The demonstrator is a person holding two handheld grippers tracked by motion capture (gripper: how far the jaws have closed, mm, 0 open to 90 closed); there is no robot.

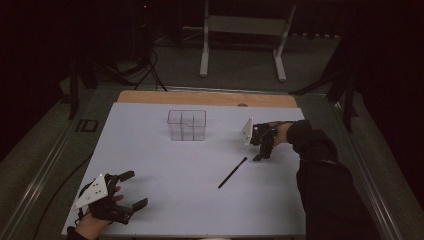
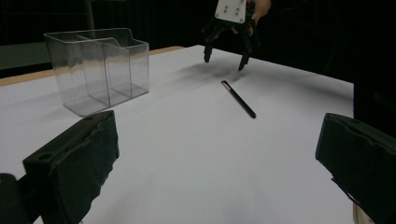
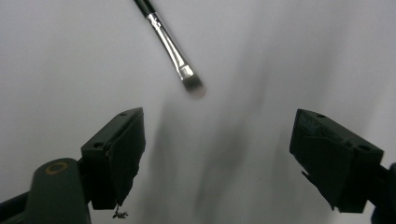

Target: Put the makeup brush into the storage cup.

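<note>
While the brush (image 1: 232,172) lies toward the table's (image 1: 150,165) right edge, the right gripper (image 1: 262,150) hovers beside its tip, jaws wide and empty; the left gripper (image 1: 131,190) rests wide open at the near-left corner.

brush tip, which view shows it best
The right gripper view: the brush lies close, with its metal ferrule and soft bristle tip plain. The left gripper view shows the whole brush as a thin dark stick beyond the clear organizer. The high view shows only a small dark line.
</note>
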